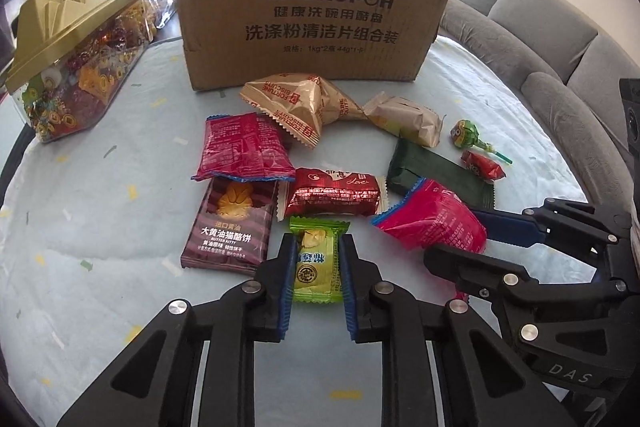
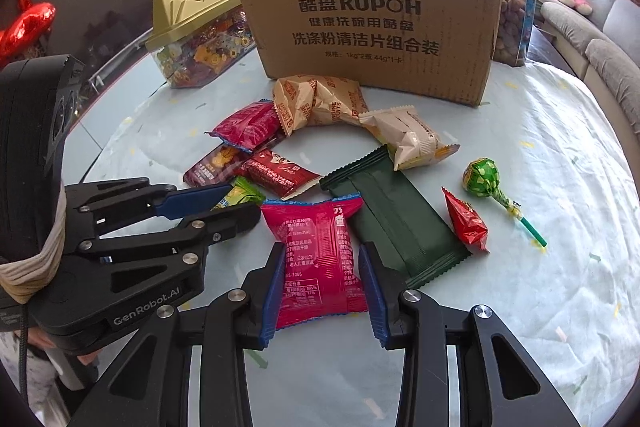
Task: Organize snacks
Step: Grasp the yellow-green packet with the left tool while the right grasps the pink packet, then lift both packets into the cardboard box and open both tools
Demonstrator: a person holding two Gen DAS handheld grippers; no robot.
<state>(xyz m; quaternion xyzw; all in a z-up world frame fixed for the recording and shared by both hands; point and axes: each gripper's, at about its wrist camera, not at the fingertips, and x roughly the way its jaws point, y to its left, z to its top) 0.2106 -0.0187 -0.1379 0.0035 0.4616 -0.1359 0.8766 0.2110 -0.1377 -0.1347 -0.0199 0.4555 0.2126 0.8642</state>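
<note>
Left hand-held gripper (image 1: pixel 316 269) clenched on small green-yellow candy pack (image 1: pixel 316 263) at near edge of snack pile on worktop (image 1: pixel 100 219). Right hand-held gripper (image 2: pixel 322 277) squeezing pink snack bag (image 2: pixel 320 255), which overlaps dark green wrapper (image 2: pixel 400 223). Only right view shows nut jar (image 2: pixel 514 23) behind box. Lollipop (image 2: pixel 482 177) near red candy (image 2: pixel 466 221). Big cardboard box (image 1: pixel 316 3) behind pile, "KUPOH" printed. Tan packs (image 1: pixel 296 103) read "FORTUNE BISCUITS". Gold-lid candy tub (image 1: pixel 76 55) left of box.

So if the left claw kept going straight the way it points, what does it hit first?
It is already shut on the green-yellow candy packet. Straight beyond that lies the red Love-print packet, probably the first thing met, though depth is hard to judge.
</note>
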